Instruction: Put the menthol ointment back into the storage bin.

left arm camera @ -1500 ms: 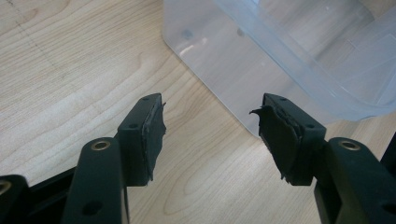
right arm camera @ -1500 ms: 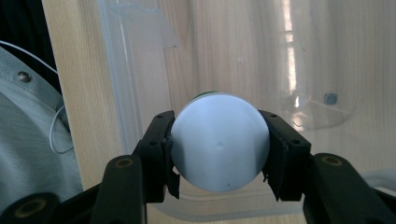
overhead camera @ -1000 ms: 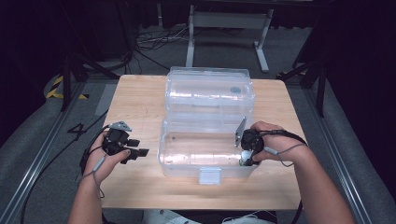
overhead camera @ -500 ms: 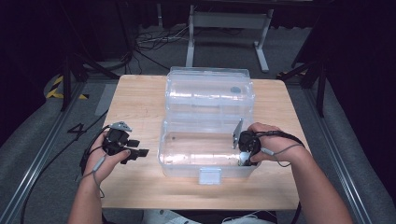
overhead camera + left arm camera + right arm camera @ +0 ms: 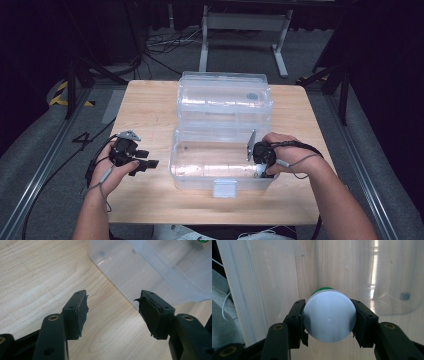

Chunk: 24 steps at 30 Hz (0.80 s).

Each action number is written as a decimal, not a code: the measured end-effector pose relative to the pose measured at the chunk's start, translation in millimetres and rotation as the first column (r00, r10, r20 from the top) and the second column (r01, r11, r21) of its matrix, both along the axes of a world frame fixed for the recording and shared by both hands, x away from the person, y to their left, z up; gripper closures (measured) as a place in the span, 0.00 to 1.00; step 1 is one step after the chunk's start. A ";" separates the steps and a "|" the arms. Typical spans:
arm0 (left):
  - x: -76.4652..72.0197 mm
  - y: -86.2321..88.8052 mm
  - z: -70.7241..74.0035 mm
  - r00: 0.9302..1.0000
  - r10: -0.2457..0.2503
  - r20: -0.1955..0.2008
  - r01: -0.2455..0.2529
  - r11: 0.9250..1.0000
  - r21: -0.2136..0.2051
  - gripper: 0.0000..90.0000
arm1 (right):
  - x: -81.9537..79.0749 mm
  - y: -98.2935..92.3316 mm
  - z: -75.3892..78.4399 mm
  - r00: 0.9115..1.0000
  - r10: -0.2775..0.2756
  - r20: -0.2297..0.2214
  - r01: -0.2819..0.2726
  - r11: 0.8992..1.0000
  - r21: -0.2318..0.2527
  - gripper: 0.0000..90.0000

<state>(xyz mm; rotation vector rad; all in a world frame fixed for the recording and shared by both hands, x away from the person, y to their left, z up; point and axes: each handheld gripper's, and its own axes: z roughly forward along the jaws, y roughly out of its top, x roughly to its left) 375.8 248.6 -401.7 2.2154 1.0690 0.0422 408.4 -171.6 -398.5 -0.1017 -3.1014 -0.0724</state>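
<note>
A clear plastic box (image 5: pixel 186 165) stands on the wooden table (image 5: pixel 145 110), its lid (image 5: pixel 225 97) folded back behind it. My right gripper (image 5: pixel 259 169) reaches down into the box's right end. In the right gripper view, my right gripper (image 5: pixel 329 318) is shut on a green container with a round white cap (image 5: pixel 329 325), the pads pressing both sides of the cap. My left gripper (image 5: pixel 146 159) rests left of the box. In the left gripper view, the left gripper (image 5: pixel 112 307) is open over bare wood, with the box corner (image 5: pixel 130 272) just ahead.
A white latch (image 5: pixel 225 188) sits on the box's front wall. Bare tabletop lies to the left of the box and along the front edge. Cables and metal stand legs (image 5: pixel 205 45) are on the floor beyond the table.
The right hand has edged slightly left inside the box, still holding the container. The left hand and the box have not moved.
</note>
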 end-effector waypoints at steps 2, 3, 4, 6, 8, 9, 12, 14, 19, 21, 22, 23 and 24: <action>0.2 0.4 -0.2 1.000 0.000 -0.002 0.000 1.000 0.000 0.45 | 0.0 0.4 -1.7 1.000 0.001 -0.002 -0.001 1.000 0.002 0.55; 0.2 0.4 -0.2 1.000 -0.001 -0.003 0.001 1.000 0.000 0.45 | -0.1 0.8 -2.2 1.000 0.002 -0.003 -0.002 1.000 -0.004 0.55; 0.2 0.4 -0.3 1.000 -0.001 -0.003 0.001 1.000 0.000 0.45 | -0.1 1.0 -3.1 1.000 0.001 -0.004 -0.001 1.000 -0.002 0.55; 0.3 0.4 -0.5 1.000 -0.002 -0.003 0.002 1.000 0.001 0.45 | 0.4 1.6 -3.5 1.000 0.007 -0.001 -0.007 1.000 -0.010 0.55; 0.7 0.9 -1.0 1.000 -0.005 -0.005 0.005 1.000 0.001 0.45 | 0.7 2.4 -3.3 1.000 0.010 0.005 -0.010 1.000 -0.020 0.55; 0.9 1.2 -1.4 1.000 -0.004 -0.006 0.004 1.000 0.003 0.45 | 0.7 2.6 -3.5 1.000 0.009 0.005 -0.009 1.000 -0.022 0.55; 1.2 1.7 -2.7 1.000 0.000 -0.010 0.000 1.000 0.002 0.45 | 0.6 3.1 -4.4 1.000 0.004 0.010 -0.004 1.000 -0.025 0.55; 1.3 1.8 -3.1 1.000 0.000 -0.012 0.000 1.000 0.002 0.45 | 1.0 3.7 -5.4 1.000 0.005 0.010 -0.005 1.000 -0.025 0.55; 1.4 2.1 -3.5 1.000 0.001 -0.013 -0.001 1.000 0.002 0.45 | 1.6 5.0 -6.0 1.000 0.007 0.008 -0.006 0.999 -0.040 0.55; 1.9 2.6 -3.9 1.000 -0.002 -0.014 0.002 1.000 0.003 0.45 | 1.7 5.5 -6.3 1.000 0.013 0.011 -0.012 0.999 -0.042 0.55; 1.9 2.7 -4.3 1.000 0.001 -0.015 -0.001 1.000 0.002 0.44 | 1.9 5.7 -6.2 1.000 0.014 0.010 -0.014 0.999 -0.043 0.55; 1.9 2.7 -4.3 1.000 0.001 -0.015 -0.001 1.000 0.002 0.44 | 1.9 5.7 -6.2 1.000 0.014 0.010 -0.014 0.999 -0.043 0.55; 2.2 3.2 -4.8 1.000 0.002 -0.015 -0.002 1.000 0.005 0.44 | 2.0 5.8 -6.3 1.000 0.015 0.007 -0.014 0.999 -0.043 0.55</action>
